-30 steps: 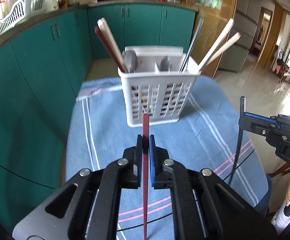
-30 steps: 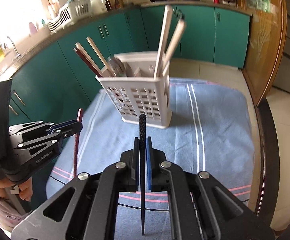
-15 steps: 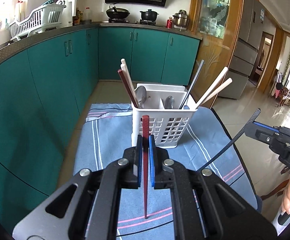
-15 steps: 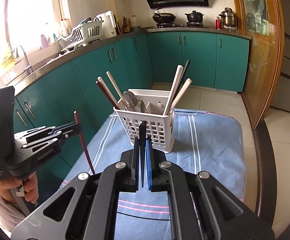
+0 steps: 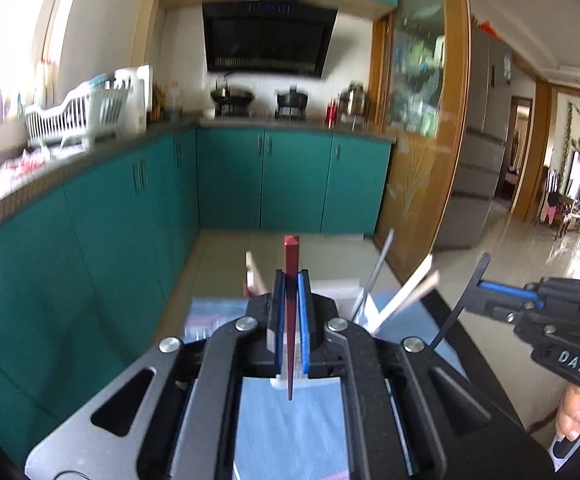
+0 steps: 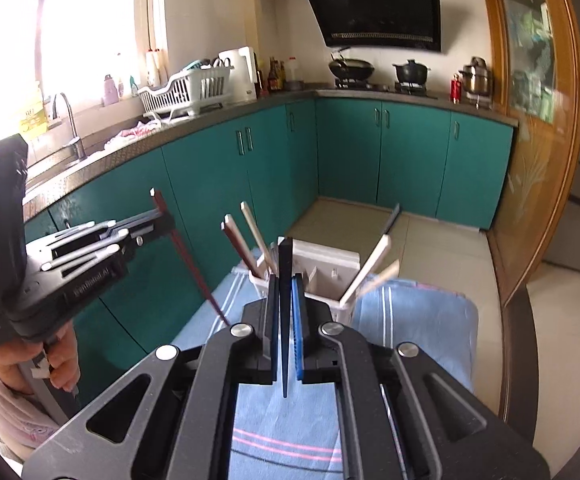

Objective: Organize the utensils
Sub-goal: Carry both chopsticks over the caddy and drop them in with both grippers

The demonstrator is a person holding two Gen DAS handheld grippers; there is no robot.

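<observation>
1. Teal base cabinets (image 6: 410, 156) run along two walls and meet in the far corner.
2. A black range hood (image 6: 374, 8) hangs over the hob, with a wok (image 6: 350, 67) and a dark lidded pot (image 6: 411, 72) on the burners below it.
3. A steel pot (image 6: 477, 78) sits at the right end of the counter, a red canister (image 6: 456, 89) just beside it.
4. A white dish rack (image 6: 188, 92) stands on the left counter, near a white kettle (image 6: 242, 74).
5. The tap (image 6: 68, 124) curves over the sink under a bright window.
6. A wood-framed glass door (image 6: 538, 120) fills the right side.
7. A blue striped cloth (image 6: 422, 312) covers the table.
</observation>
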